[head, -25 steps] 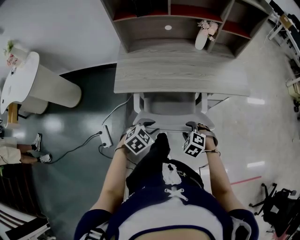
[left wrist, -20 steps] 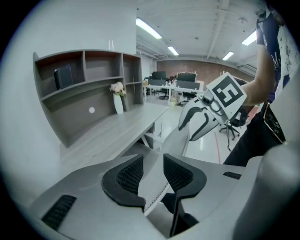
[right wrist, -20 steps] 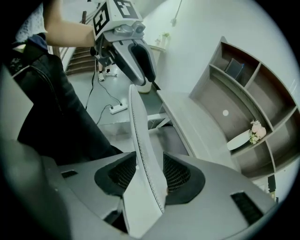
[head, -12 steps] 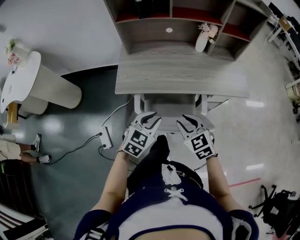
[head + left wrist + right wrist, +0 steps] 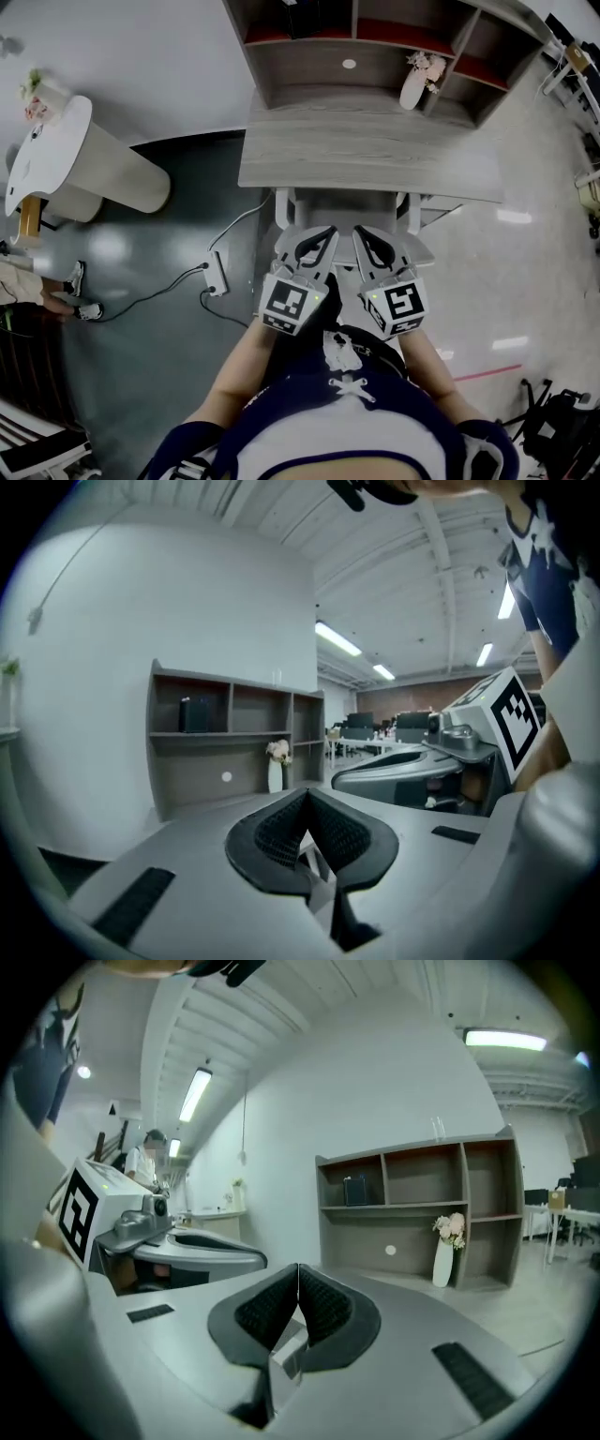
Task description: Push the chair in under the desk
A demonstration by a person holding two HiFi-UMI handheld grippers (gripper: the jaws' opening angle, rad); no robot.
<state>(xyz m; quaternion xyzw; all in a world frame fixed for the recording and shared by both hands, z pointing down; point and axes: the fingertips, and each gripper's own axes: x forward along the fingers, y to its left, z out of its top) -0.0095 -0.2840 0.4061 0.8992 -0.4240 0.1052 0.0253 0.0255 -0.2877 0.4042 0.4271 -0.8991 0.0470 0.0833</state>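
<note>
While the person stands facing a grey wood-grain desk (image 5: 370, 150) with an open shelf unit (image 5: 375, 52) at its back, the head view looks steeply down on both hand-held tools. The pale grey chair with a white frame (image 5: 343, 208) sits between the person and the desk, its seat mostly beneath the desktop and only its near part showing past the desk's front edge.

The left gripper (image 5: 321, 238) and the right gripper (image 5: 369, 240) are side by side above that near part, pointing toward the desk. Each gripper view shows dark ribbed pads pressed together, with nothing between them. Both pairs of jaws have just been closing and now meet empty. Neither tool appears to touch the chair.

Beyond the closed tips, the gripper views show only the shelves and a slim white vase of pale flowers (image 5: 442, 1252).

Judging from this layout, the push looks finished or nearly so. At most, a small final nudge might remain to seat the chair fully.
</note>
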